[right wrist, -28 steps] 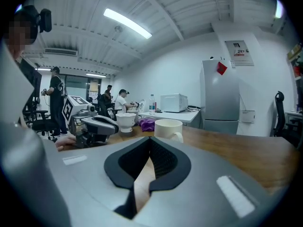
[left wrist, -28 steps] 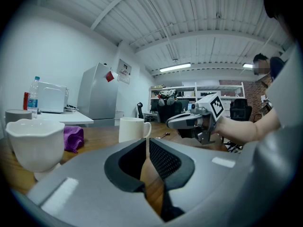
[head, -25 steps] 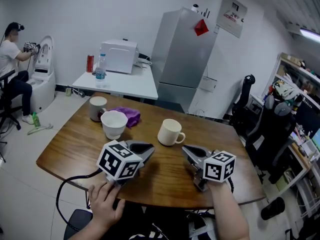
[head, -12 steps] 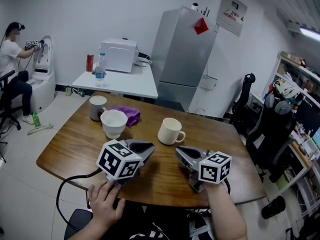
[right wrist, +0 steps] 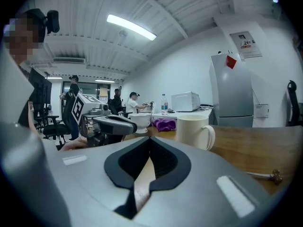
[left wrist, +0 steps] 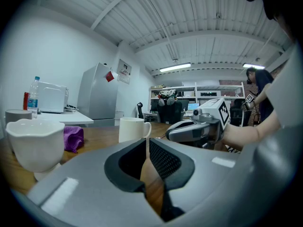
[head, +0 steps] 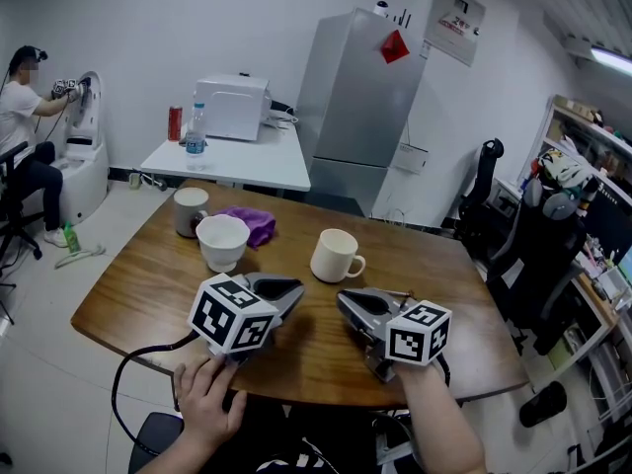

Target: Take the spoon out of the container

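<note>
grey shells and black pads fill the nearest part of both tool views. my left tool (head: 284, 290) has its jaws together at the tips with nothing between them; only the wood of the bench (head: 128, 294) shows through the slot behind. my right tool (head: 348, 300) is the same, tips met and empty. both sit low over the near edge of the bench, side by side but apart.

just beside the right tool, on its right, a thin metal piece (right wrist: 267, 175) lies flat on the wood. its long axis runs crosswise to the way the jaws point, and it has a small knob at the far end. i take it for the spoon, though it is too small to be sure. if so, it is already out of any container and the right hand is by far the nearer one.

a little ahead stands the white mug (head: 334, 256), upright, handle to the right. it lies just in front of the right tool's tips and somewhat farther from the left tool. no handle shows above its rim from here, and i cannot see inside it. ahead of the left tool is a white bowl (head: 223, 240), also with nothing poking above its rim. behind it are a purple cloth (head: 253, 226) and then another cup (head: 190, 210) at the far left corner.

my judgement: if a spoon is hidden in the mug, the right tool must part its jaws and come over the rim from above.
</note>
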A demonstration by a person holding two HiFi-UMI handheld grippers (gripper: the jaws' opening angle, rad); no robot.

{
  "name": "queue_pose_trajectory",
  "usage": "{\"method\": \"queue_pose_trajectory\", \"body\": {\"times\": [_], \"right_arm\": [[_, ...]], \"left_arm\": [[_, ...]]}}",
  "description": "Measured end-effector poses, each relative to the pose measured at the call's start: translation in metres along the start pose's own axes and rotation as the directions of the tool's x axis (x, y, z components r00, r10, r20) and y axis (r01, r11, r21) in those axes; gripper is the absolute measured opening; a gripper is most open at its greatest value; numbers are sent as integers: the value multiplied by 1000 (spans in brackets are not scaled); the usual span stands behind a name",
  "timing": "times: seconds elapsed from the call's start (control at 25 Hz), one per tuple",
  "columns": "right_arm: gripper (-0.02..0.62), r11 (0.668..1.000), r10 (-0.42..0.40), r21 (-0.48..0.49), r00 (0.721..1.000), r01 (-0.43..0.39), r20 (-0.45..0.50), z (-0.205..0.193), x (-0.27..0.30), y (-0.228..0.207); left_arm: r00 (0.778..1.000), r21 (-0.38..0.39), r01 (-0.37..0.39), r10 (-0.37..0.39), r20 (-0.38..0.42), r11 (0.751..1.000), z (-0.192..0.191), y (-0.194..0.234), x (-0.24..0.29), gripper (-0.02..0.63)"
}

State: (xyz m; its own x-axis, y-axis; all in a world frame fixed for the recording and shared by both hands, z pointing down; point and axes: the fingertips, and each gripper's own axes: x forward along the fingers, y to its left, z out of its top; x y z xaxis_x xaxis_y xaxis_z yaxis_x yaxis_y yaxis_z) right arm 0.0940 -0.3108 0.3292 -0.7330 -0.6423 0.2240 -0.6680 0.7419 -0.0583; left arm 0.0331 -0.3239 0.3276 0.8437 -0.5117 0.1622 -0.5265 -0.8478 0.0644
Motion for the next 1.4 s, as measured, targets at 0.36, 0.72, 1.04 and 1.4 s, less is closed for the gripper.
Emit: {"method": "queue_pose_trajectory", "body": {"times": [0.36, 0.72, 1.04, 1.4], "right_arm": [[3, 1000, -1, 7, 999, 1, 38, 4, 6, 7], [2, 1000, 11, 5, 999, -11, 37, 8, 12, 10], [2, 1000, 10, 5, 999, -10, 38, 8, 8, 9], [0, 1000, 9, 7, 999, -9, 34, 8, 8, 10]], "left_arm": [[1000, -1, 10, -10, 1, 1000, -2, 6, -9, 23], [1000, -5, -1, 1, 1, 1000, 1, 11, -13, 23], [1000, -2, -1, 1, 1, 1000, 3, 8, -11, 23], [1000, -5, 2, -2, -1, 1000, 2, 7, -12, 23]]}}
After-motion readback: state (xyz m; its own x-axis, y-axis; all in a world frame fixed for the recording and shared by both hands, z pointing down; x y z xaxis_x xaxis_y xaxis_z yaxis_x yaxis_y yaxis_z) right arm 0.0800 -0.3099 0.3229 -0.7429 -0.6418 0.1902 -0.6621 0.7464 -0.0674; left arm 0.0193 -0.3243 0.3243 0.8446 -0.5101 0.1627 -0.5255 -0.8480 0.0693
